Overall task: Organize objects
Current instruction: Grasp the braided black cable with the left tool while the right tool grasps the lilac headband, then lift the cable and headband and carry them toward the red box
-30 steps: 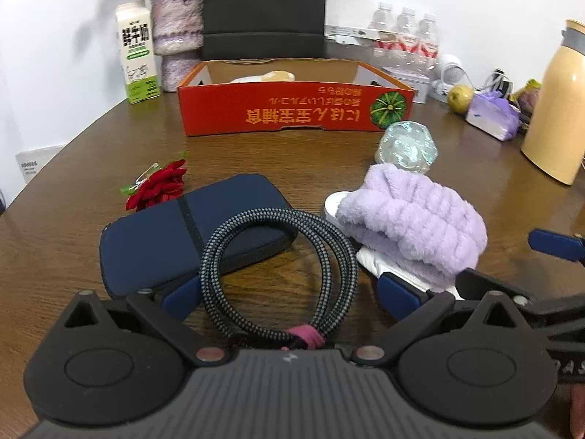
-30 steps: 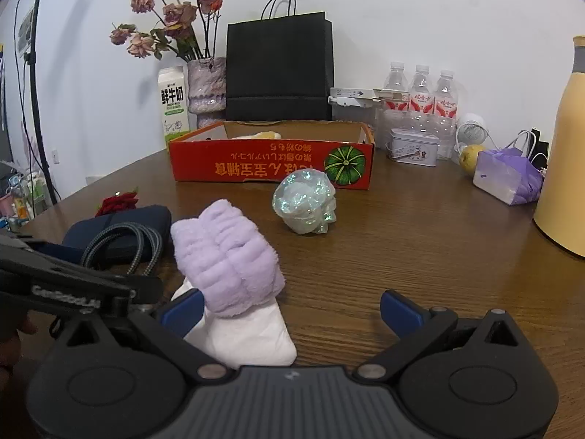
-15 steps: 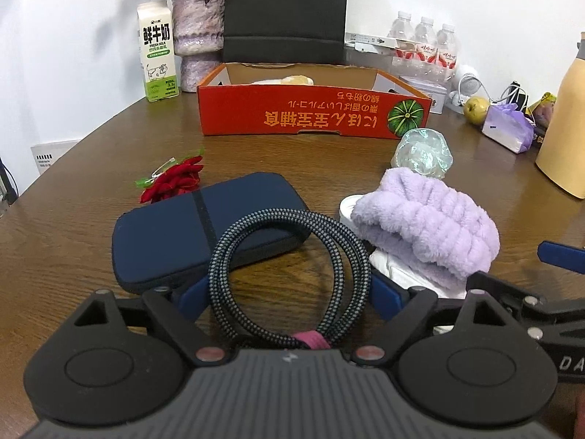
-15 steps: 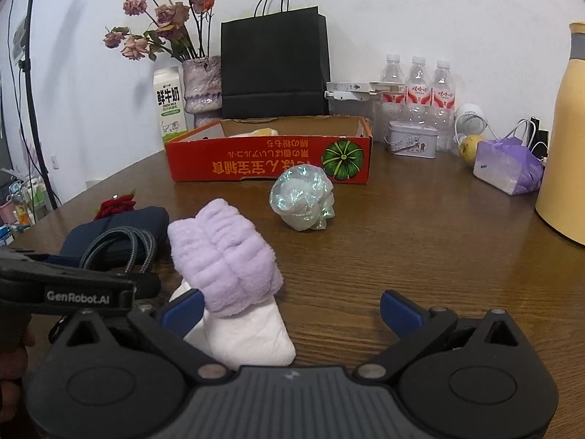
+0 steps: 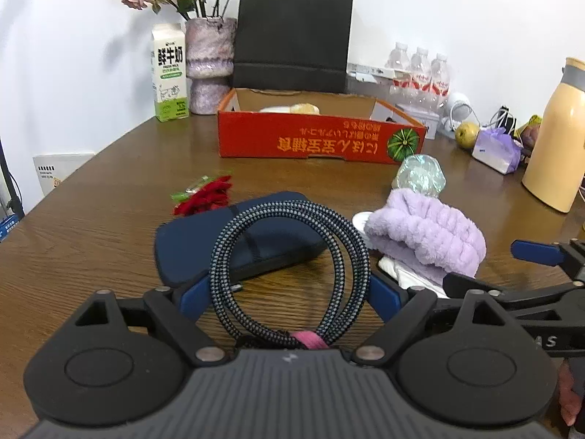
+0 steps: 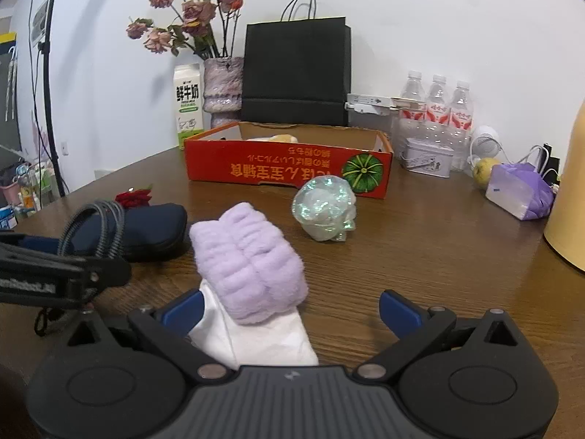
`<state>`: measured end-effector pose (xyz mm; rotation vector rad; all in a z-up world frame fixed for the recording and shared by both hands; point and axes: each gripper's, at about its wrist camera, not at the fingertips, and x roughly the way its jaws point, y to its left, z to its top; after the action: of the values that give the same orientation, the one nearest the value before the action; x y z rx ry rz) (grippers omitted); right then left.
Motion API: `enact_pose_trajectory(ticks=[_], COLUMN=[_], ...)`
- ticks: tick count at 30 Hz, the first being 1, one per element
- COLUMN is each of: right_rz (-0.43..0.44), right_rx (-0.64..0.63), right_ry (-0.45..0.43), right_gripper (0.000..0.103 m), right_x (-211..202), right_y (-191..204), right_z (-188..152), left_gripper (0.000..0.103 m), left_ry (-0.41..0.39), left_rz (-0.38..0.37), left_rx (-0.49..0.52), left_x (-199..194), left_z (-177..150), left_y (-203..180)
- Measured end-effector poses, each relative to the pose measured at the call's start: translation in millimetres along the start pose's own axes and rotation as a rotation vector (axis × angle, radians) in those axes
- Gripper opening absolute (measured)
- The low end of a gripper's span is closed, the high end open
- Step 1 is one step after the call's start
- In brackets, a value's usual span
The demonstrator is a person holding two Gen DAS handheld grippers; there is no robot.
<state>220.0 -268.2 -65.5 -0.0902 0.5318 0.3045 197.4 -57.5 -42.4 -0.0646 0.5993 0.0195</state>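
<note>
Left gripper jaws clamped wide on coiled braided cable – right gripper jaws apart, fluffy purple towel between

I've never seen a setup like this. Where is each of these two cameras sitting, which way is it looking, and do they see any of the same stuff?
Left wrist view: sits on the left gripper, looking forward and down over the table at the coiled cable between its blue fingers; the right gripper intrudes at right.
Right wrist view: sits on the right gripper, facing the purple towel; the left gripper's black arm shows at left.
Shared: cable, towel, navy pouch, red box, black bag.
</note>
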Motion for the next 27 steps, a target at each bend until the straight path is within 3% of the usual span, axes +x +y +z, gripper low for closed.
enact_pose_trajectory(ticks=[11,14,19,22,27], right_rz=[0.02,0.025,0.026,0.028,0.017], right_rx=[0.024,0.032,0.032,0.033,0.024], right_ry=[0.046,0.054,0.049,0.022,-0.017], right_gripper=[0.094,0.085,0.055,0.046,0.04], right_x=[27,32,34,30,24], right_y=[15,18,24,24,27], right_z=[11,13,14,15,14], left_gripper=[0.089,0.089,0.089,0.089,0.089], left_ry=[-0.031,-0.034,-0.039,-0.043,-0.051], left_rz=[0.013,0.007,-0.001,-0.003,-0.005], left_rx=[-0.036,-0.037,-0.039,-0.039,-0.033], left_x=[-12,-12,-12,-12,-12], left_z=[4,4,4,5,6], left_y=[29,33,37,38,40])
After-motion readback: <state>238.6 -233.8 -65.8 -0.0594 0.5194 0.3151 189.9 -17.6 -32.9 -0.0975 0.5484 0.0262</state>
